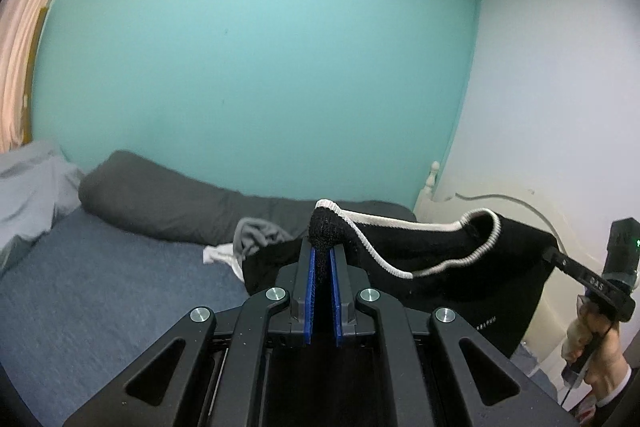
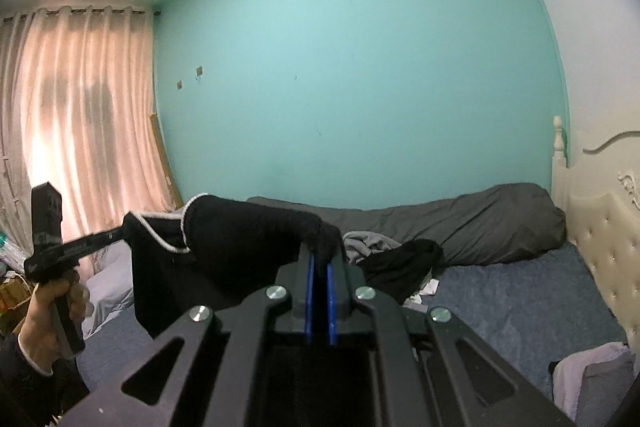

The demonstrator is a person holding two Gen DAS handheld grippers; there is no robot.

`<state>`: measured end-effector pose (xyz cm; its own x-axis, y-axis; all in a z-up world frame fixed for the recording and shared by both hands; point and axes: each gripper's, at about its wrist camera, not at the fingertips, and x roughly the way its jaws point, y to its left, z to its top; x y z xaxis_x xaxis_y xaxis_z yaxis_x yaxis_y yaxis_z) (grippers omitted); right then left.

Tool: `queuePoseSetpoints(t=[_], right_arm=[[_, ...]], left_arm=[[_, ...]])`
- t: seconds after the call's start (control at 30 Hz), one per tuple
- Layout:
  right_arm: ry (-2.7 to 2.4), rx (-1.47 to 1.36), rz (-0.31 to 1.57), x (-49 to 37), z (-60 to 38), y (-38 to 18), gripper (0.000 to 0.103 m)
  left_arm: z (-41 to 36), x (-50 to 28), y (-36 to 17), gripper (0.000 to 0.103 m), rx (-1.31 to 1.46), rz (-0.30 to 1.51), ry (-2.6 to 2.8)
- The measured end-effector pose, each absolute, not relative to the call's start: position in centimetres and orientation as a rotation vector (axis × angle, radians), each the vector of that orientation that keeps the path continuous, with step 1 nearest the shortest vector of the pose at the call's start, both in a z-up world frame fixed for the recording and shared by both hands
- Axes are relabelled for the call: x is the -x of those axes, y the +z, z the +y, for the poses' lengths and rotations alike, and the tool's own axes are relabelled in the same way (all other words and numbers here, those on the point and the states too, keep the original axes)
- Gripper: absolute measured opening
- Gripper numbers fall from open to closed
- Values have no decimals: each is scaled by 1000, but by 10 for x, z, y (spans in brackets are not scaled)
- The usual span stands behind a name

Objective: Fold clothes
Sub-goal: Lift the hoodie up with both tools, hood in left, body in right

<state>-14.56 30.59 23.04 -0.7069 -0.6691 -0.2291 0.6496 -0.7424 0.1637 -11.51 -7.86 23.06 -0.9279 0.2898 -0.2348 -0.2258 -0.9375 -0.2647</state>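
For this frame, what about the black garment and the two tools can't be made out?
- Black garment: lower part hidden behind the left tool in the left wrist view; type unclear.
- Small print on it: too small to read.
- Right tool: fabric covers its tips in the right wrist view.

black knit garment, white ribbed trim; matt black plastic claw, shiny metal bolts.

Home bedroom: bed, tufted headboard, curtains, teal wall.
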Motion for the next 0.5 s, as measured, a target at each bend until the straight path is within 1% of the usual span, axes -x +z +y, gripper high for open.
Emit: queuePoseSetpoints(t=[0.1, 0.23, 0.3, 0.5], right_arm=[[-2374, -344, -94, 129, 316, 232, 5], [-2365, -353, -97, 110, 327, 223, 5], [-2363, -374, -102, 106, 330, 213, 5], [-2351, -497, -135, 98, 336, 150, 5]], left_arm=[[-78, 100, 236, 7, 378, -326, 2827], [-71, 85, 228, 7, 389, -289, 2820], [-67, 84, 216, 7, 425, -281, 2811], [-56, 98, 155, 7, 580, -281, 2773]])
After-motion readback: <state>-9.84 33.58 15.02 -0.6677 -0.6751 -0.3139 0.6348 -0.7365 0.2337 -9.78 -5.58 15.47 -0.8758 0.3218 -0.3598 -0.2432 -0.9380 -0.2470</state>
